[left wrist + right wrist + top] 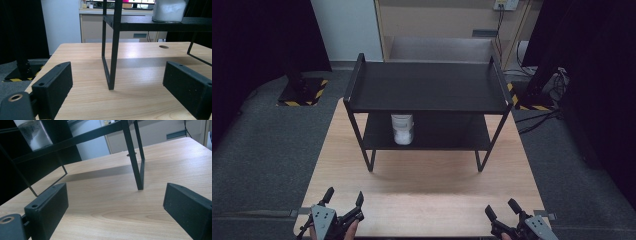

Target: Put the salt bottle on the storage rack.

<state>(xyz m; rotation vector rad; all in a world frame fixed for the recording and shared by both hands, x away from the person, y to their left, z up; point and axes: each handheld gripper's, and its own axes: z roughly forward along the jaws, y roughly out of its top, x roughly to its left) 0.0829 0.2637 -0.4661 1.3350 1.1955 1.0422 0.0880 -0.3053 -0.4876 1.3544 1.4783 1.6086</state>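
A black two-tier metal shelf (pixel 427 85) stands on the wooden table (pixel 422 190). On its lower tier sits a clear jar of white powder (pixel 402 129) with a white lid, also seen in the left gripper view as the jar (pixel 168 11) and in the right gripper view as the jar (pixel 35 135). My left gripper (pixel 343 199) rests open near the table's front left edge. My right gripper (pixel 502 208) is open near the front right edge. Nothing lies between either pair of jaws. Both are well short of the shelf.
The shelf's front legs (pixel 112 62) (pixel 136 167) stand ahead of the grippers. The top tier (pixel 427 75) is bare. Grey carpet surrounds the table, with yellow-black striped stand bases (pixel 302 92) at back left and back right, and cables (pixel 537 120) on the floor at right.
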